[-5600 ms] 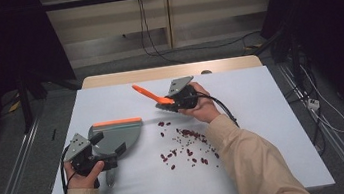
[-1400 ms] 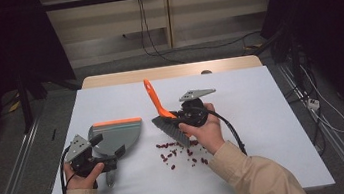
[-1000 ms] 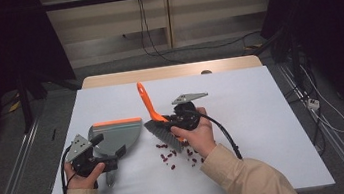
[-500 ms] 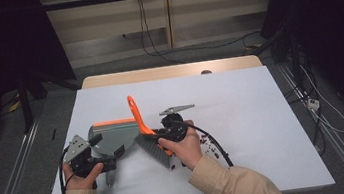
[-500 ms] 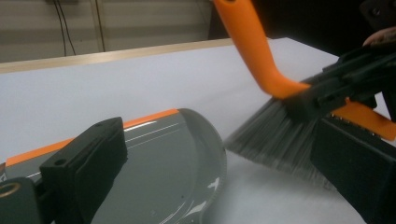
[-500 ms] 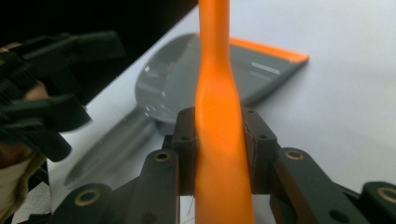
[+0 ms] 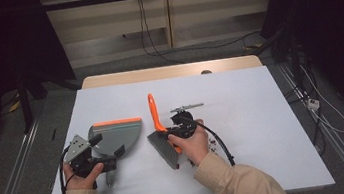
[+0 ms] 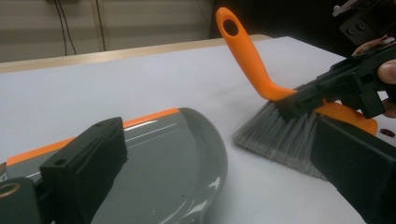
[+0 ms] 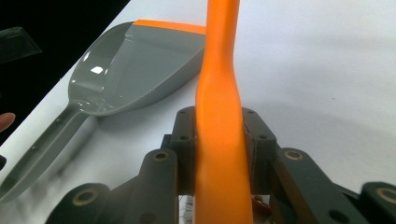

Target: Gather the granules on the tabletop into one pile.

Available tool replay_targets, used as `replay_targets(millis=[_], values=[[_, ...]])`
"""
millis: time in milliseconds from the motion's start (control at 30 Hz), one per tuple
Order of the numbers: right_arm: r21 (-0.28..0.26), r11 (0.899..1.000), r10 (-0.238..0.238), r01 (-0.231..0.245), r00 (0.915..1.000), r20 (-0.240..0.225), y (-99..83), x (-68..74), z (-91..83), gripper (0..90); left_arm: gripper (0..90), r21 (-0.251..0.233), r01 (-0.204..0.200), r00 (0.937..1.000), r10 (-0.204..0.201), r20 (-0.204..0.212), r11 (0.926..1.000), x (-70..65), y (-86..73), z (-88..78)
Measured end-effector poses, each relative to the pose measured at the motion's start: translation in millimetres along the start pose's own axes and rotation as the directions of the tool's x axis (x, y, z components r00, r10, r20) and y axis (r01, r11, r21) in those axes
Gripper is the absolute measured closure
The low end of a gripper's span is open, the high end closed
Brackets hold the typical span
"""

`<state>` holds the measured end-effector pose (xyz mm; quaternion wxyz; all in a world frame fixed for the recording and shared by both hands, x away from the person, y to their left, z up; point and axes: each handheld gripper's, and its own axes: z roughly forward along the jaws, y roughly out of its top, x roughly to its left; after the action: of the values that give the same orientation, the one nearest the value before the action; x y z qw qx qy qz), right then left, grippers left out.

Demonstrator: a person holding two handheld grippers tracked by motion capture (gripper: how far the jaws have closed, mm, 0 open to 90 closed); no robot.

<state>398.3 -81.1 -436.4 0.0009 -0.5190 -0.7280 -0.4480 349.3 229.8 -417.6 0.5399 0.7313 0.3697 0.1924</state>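
Right now the right gripper [image 7: 178, 128] is clamped on the orange handle of the grey-bristled plastic hand brush [image 7: 161, 137], bristles down on the white table [image 7: 253, 116] just right of the grey plastic dustpan with orange lip [image 7: 117, 134]. Left gripper [image 7: 97, 152] holds the dustpan's handle at its near-left end; whether those jaws press it, cannot tell. Small dark red bits [image 7: 212, 144] lie right of the brush.
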Motion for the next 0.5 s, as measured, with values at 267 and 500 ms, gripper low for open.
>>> replay_targets(millis=[267,500], values=[[0.003,1.0,0.014,-0.014,0.9992,0.037,2.3,-10.5,-9.3,70.8,3.7,-0.002,0.0,1.0,0.0,0.0,1.0,0.0,0.2,0.0],[-0.009,0.999,0.043,-0.043,0.9975,0.056,0.0,-21.6,-19.2,70.8,3.7,0.003,-0.003,1.0,0.003,0.004,1.0,-0.8,0.2,1.6]])
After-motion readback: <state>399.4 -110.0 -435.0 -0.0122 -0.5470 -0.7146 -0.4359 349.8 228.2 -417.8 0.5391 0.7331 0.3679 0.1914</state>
